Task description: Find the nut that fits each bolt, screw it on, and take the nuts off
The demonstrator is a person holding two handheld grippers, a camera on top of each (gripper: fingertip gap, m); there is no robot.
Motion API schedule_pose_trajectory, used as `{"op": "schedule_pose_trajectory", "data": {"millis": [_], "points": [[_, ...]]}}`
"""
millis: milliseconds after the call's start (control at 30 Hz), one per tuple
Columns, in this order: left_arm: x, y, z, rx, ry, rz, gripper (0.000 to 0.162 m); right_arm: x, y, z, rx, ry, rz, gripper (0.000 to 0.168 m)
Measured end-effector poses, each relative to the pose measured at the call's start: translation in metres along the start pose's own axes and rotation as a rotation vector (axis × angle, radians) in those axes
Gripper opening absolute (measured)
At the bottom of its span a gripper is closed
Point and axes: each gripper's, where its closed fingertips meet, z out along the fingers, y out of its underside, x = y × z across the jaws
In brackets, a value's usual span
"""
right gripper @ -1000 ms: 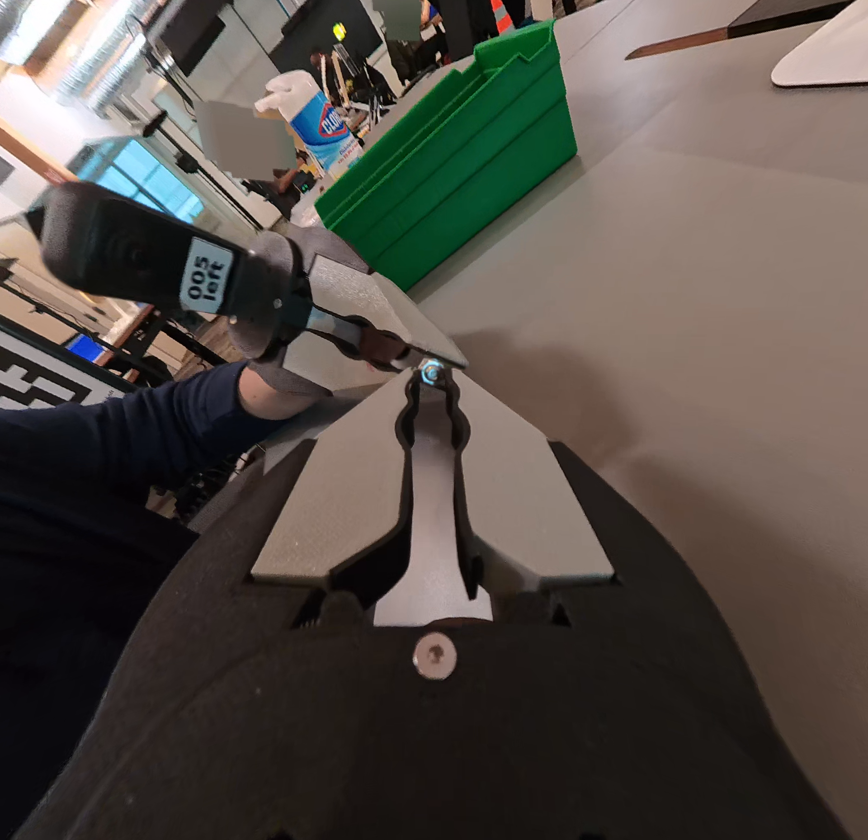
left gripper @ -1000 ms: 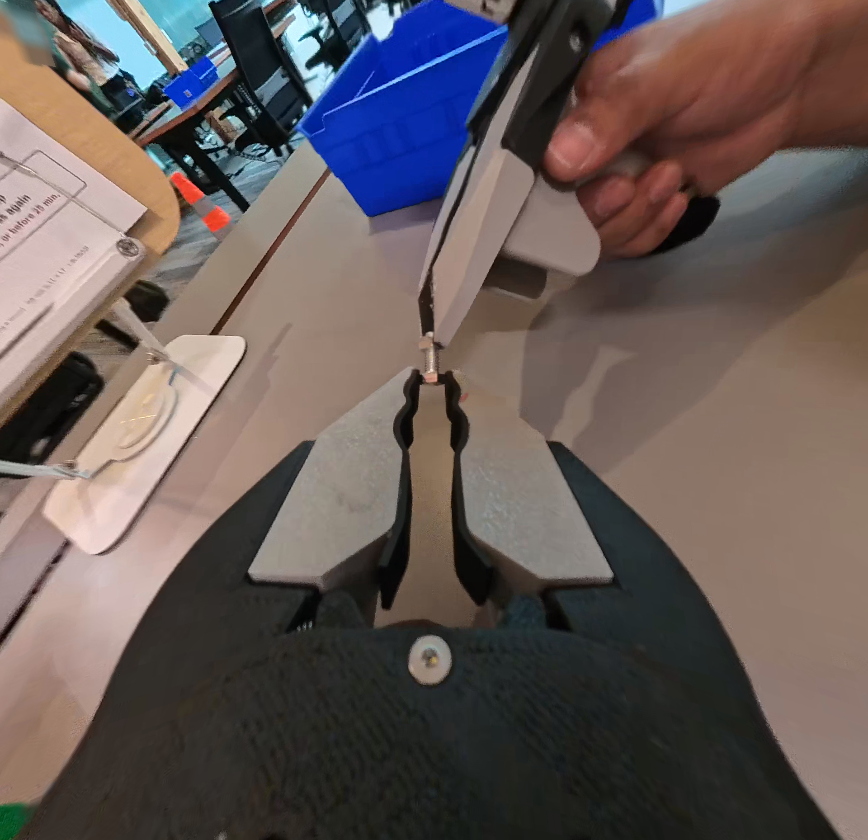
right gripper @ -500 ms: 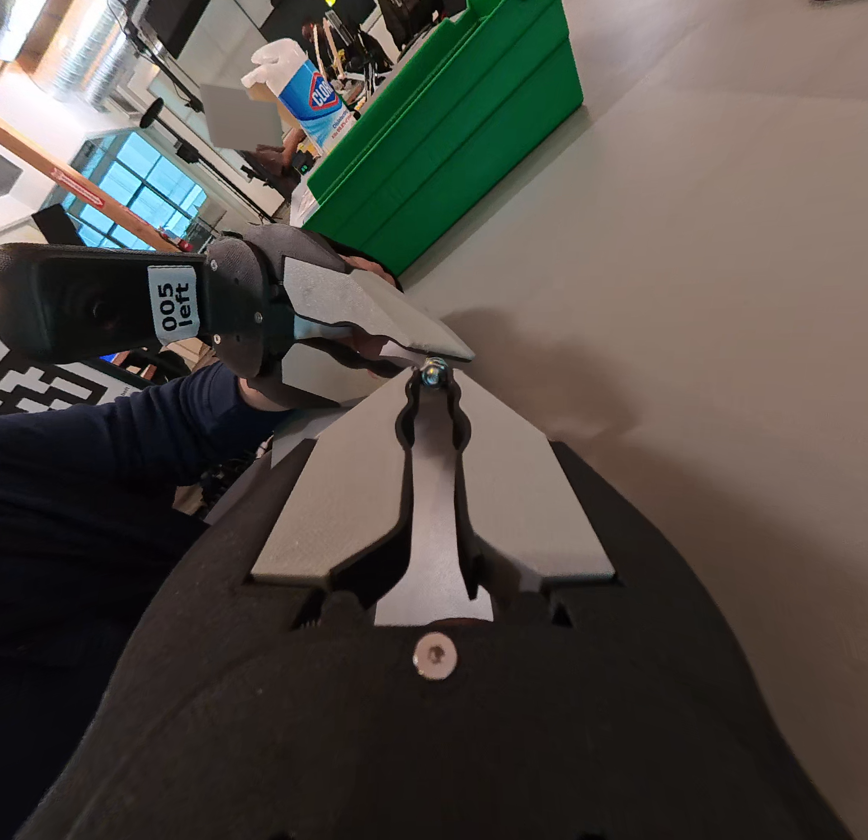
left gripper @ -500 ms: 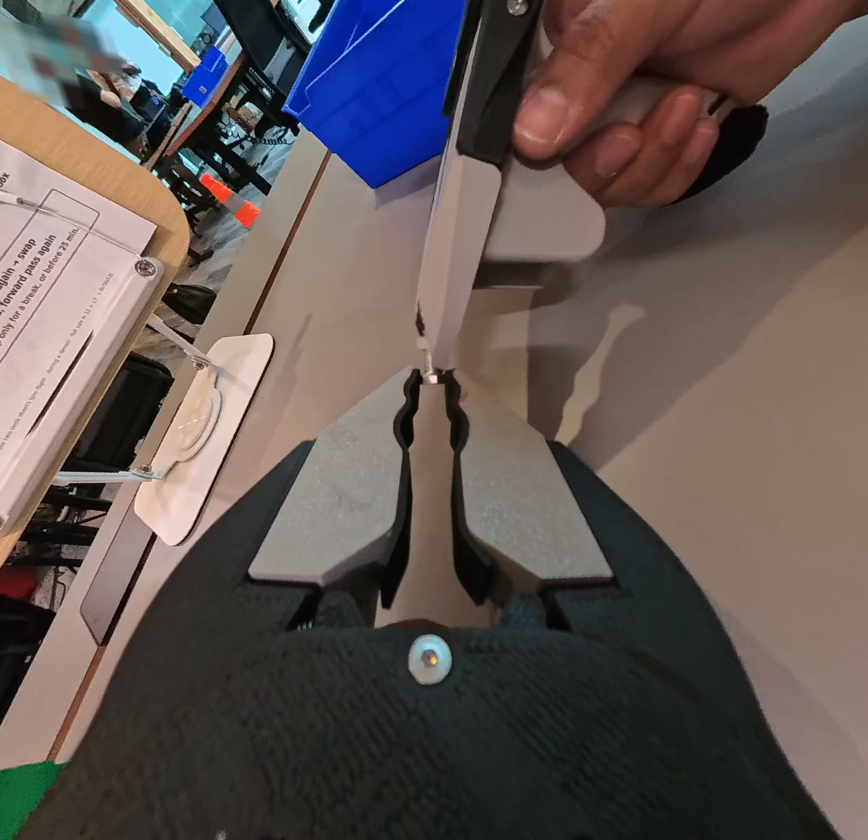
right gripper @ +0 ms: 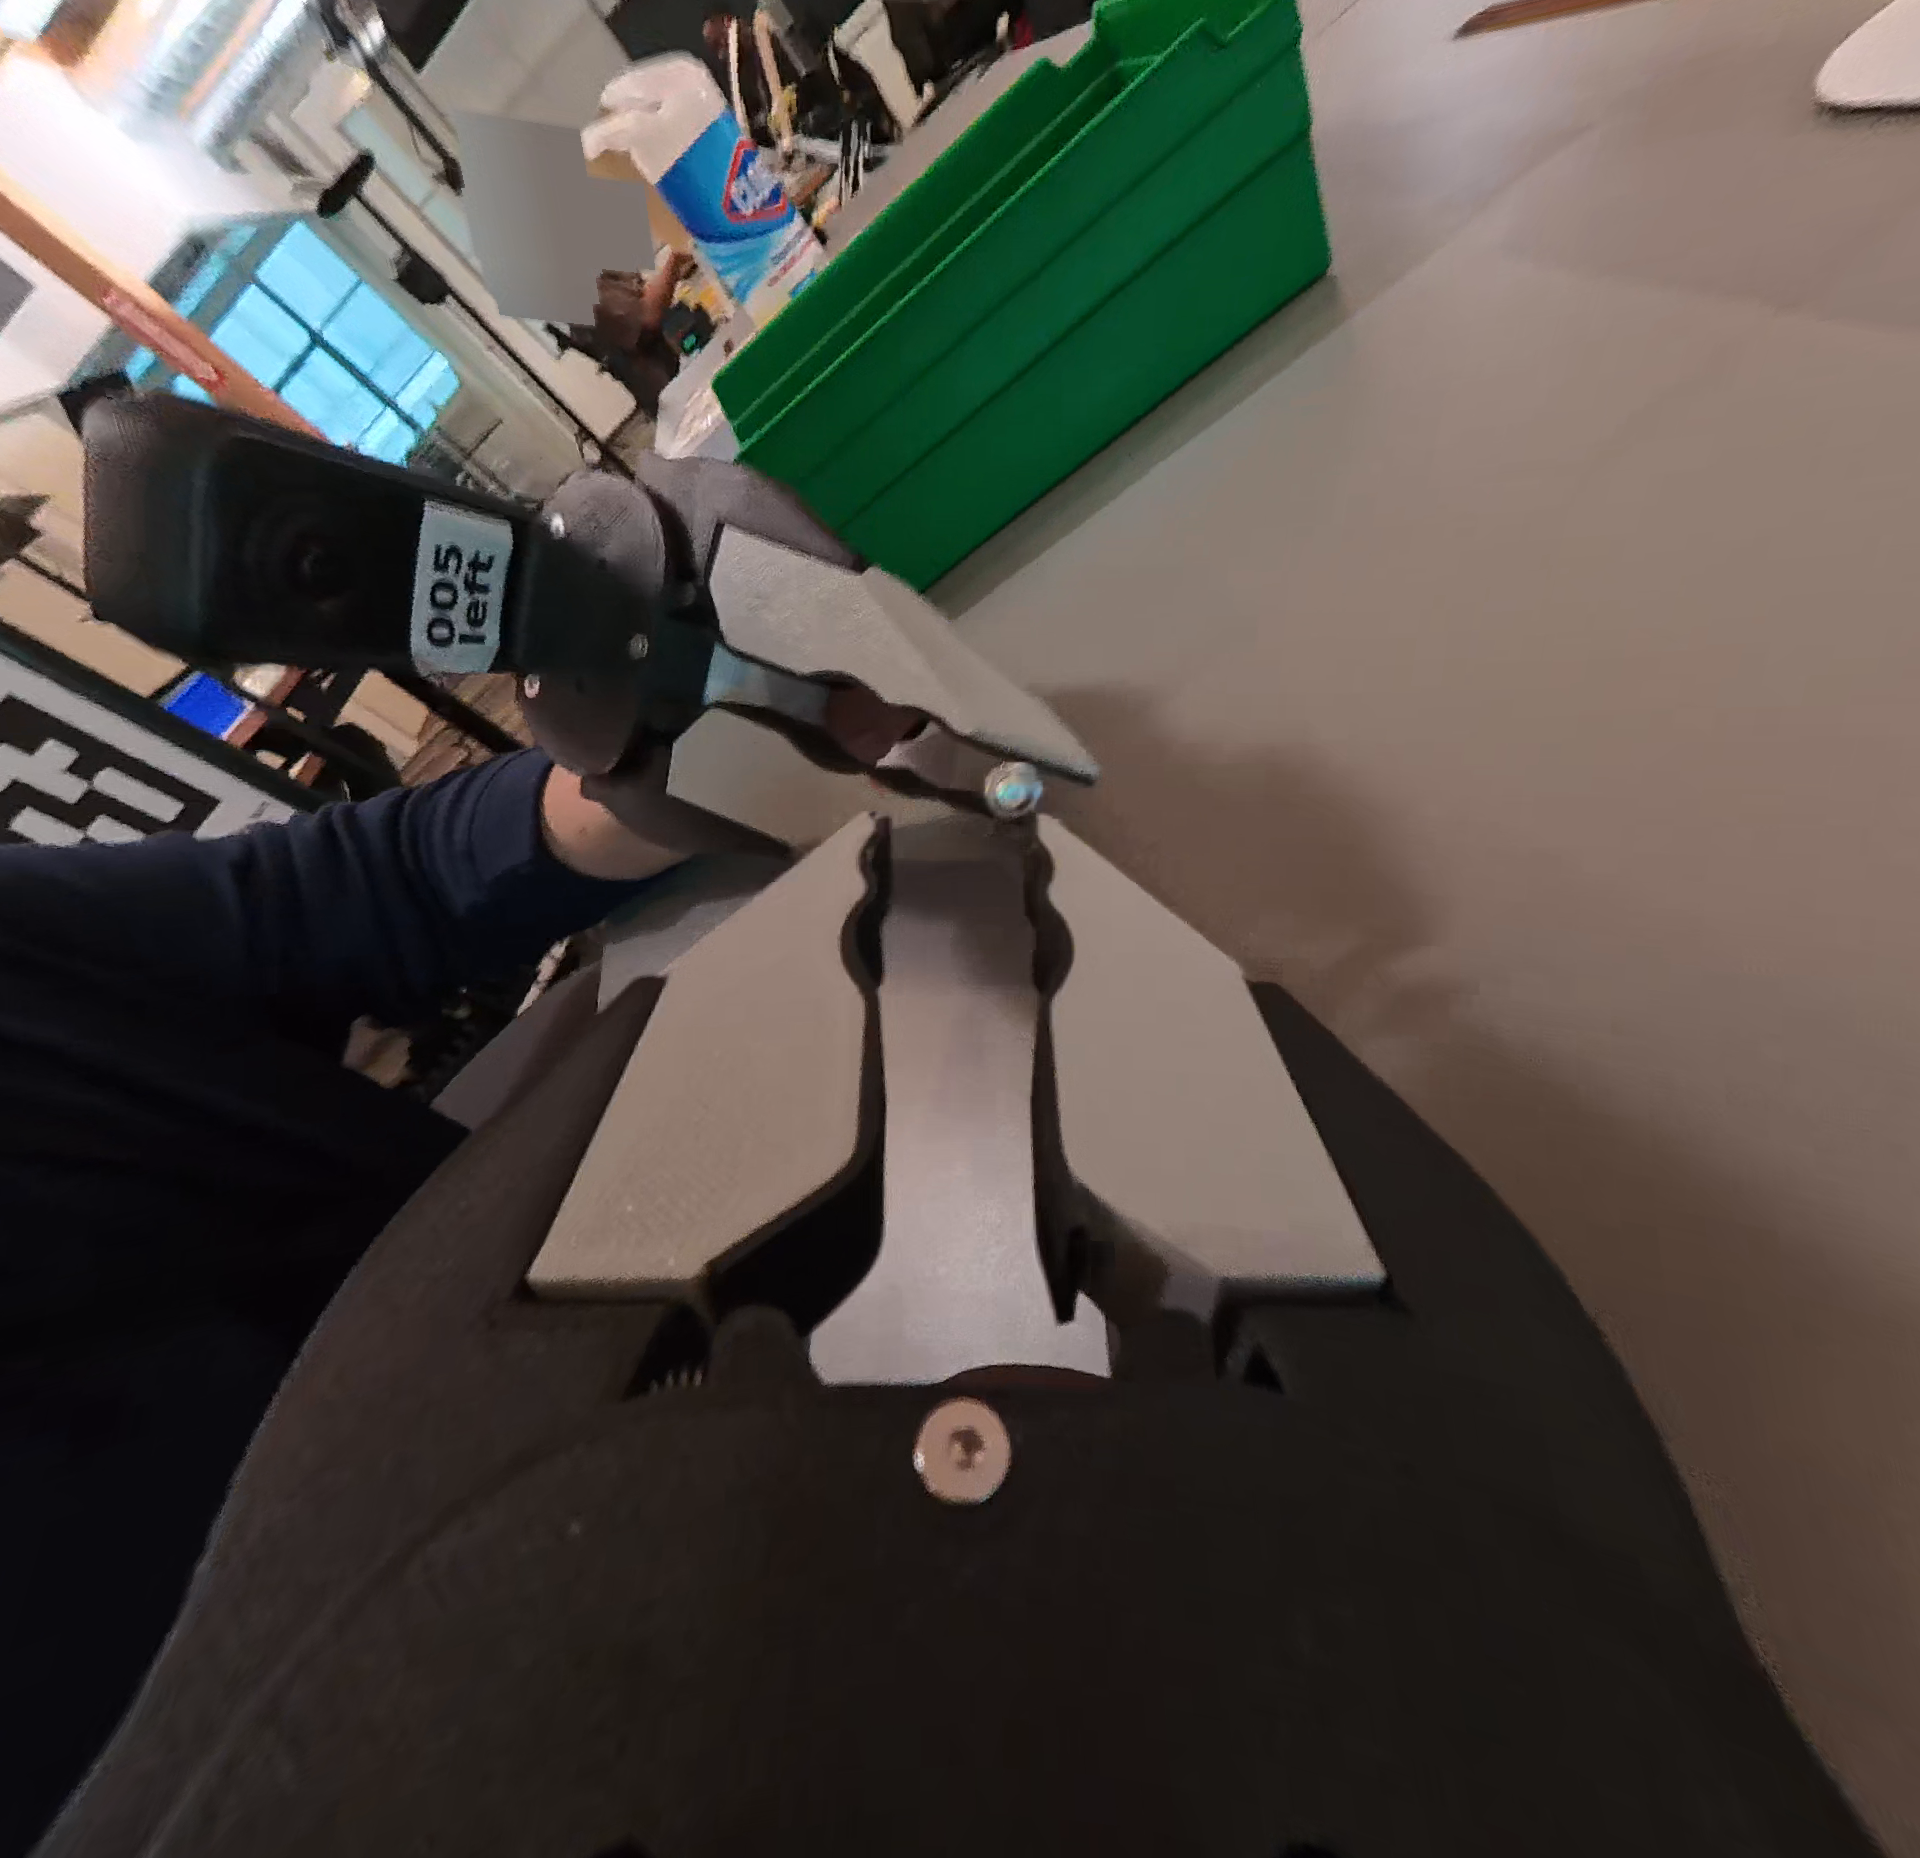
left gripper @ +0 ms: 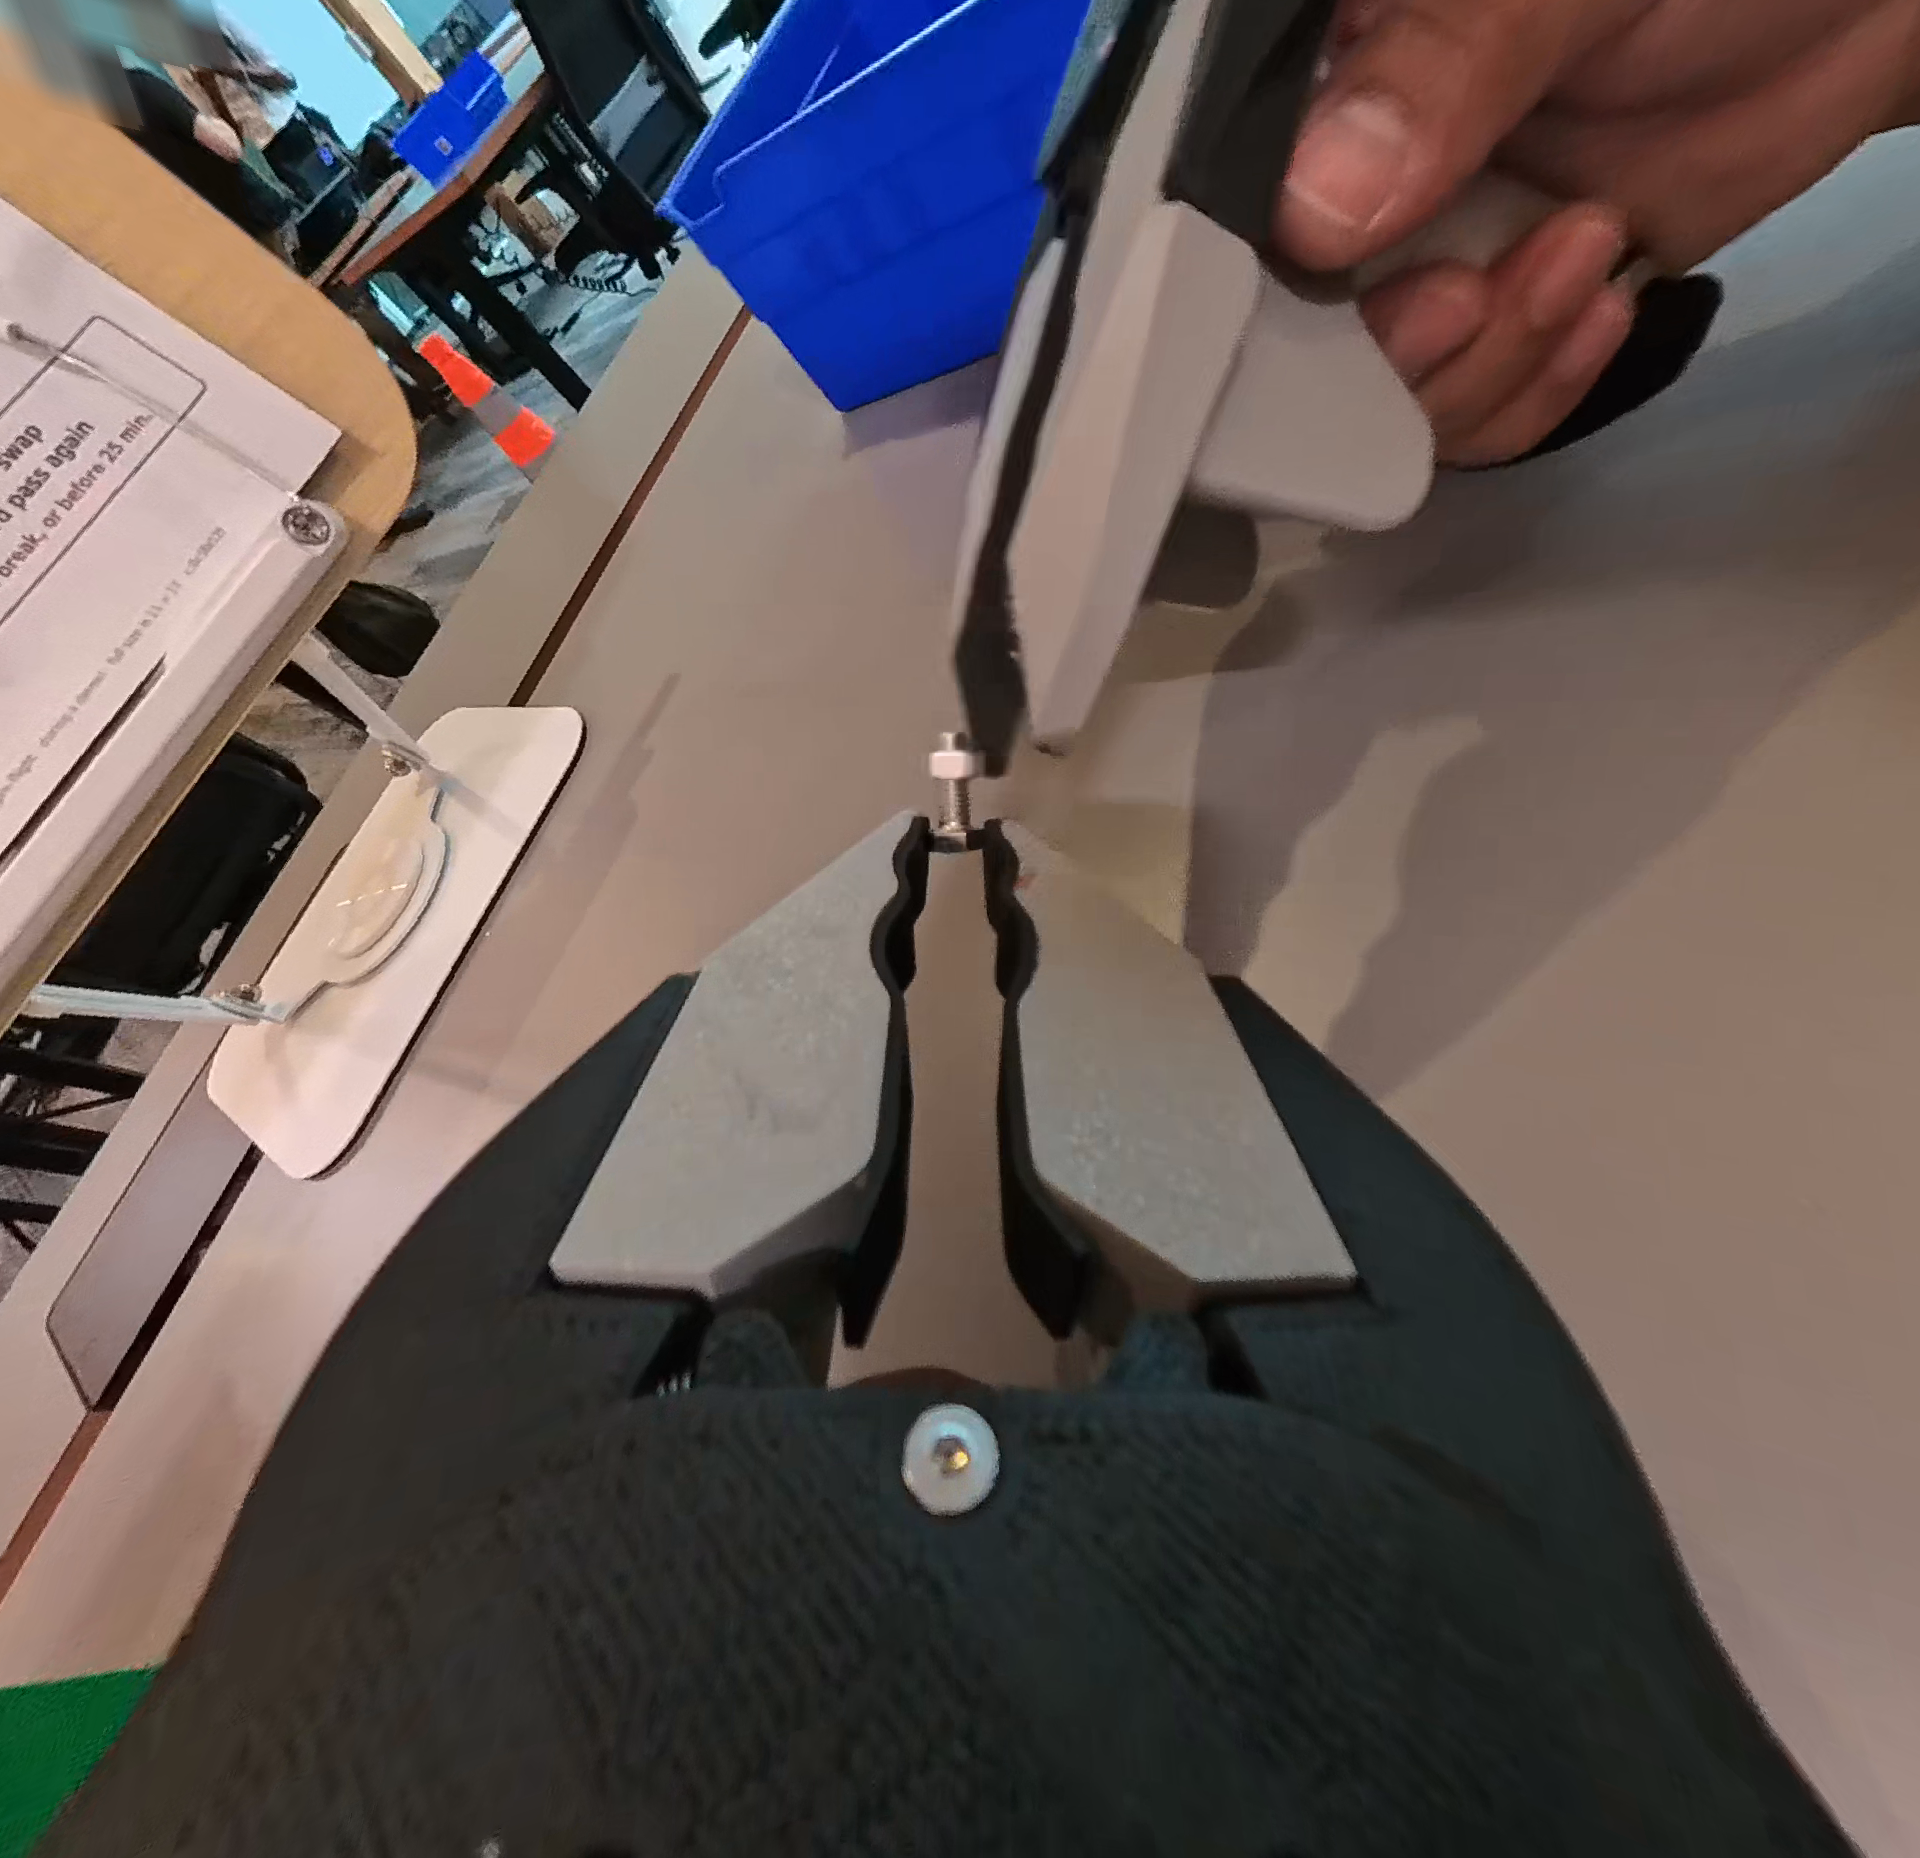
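**Right gripper lets go of the nut**

Now the right gripper (right gripper: 961, 832) has opened; before, its jaws pinched the nut (left gripper: 952, 764). The left gripper (left gripper: 953, 837) jaws stay clamped on the bolt (left gripper: 950, 811), nut near its top end. Grab the nut flat again and turn slowly, bolt kept steady. Below is a grey table (right gripper: 1558, 665), with a green bin (right gripper: 1039, 281) and a blue bin (left gripper: 873, 208).

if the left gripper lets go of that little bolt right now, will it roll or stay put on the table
Likely to roll: the bolt is a small round metal shaft held clear above the smooth grey table. The nut threaded near its end may make it curve rather than run straight. It looks stiff and probably light, pinched only at the left gripper tips.
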Motion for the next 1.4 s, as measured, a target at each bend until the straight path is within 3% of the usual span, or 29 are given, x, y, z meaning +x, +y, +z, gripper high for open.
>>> {"op": "schedule_pose_trajectory", "data": {"millis": [33,200,367,600,800,900,1033,1167,1300,1400], "points": [[-0.001,0.001,0.000,0.002,0.000,-0.010,0.008,-0.001,0.002,0.000,-0.017,-0.004,-0.008,0.013],[-0.002,-0.003,-0.003,0.033,0.007,-0.023,0.008,0.010,-0.007,-0.006,0.042,0.050,0.010,0.025],[0.013,-0.003,0.004,0.005,0.034,0.032,0.008,0.013,0.006,0.008,-0.018,0.058,0.031,0.029],[0.015,0.001,0.008,-0.028,0.020,0.071,0.008,0.021,0.013,0.011,-0.033,0.066,0.098,0.020],[0.004,-0.001,0.002,-0.009,-0.044,0.090,0.003,0.028,0.003,-0.004,0.011,0.132,0.063,0.014],[-0.001,-0.005,-0.002,0.027,-0.031,0.014,0.008,0.026,-0.012,-0.020,0.065,0.195,0.002,0.014],[-0.006,0.003,-0.001,0.019,0.004,-0.079,0.018,0.001,-0.046,-0.070,0.162,0.314,-0.164,0.014],[-0.005,0.019,0.005,-0.045,0.035,-0.137,0.032,-0.010,-0.084,-0.169,0.253,0.585,-0.312,0.014],[-0.002,0.024,0.009,-0.068,0.053,-0.148,0.035,0.043,-0.063,-0.258,0.159,0.858,-0.232,0.014],[-0.003,0.028,0.009,-0.082,0.044,-0.154,0.035,0.083,-0.030,-0.280,0.126,0.890,-0.161,0.015]]}}
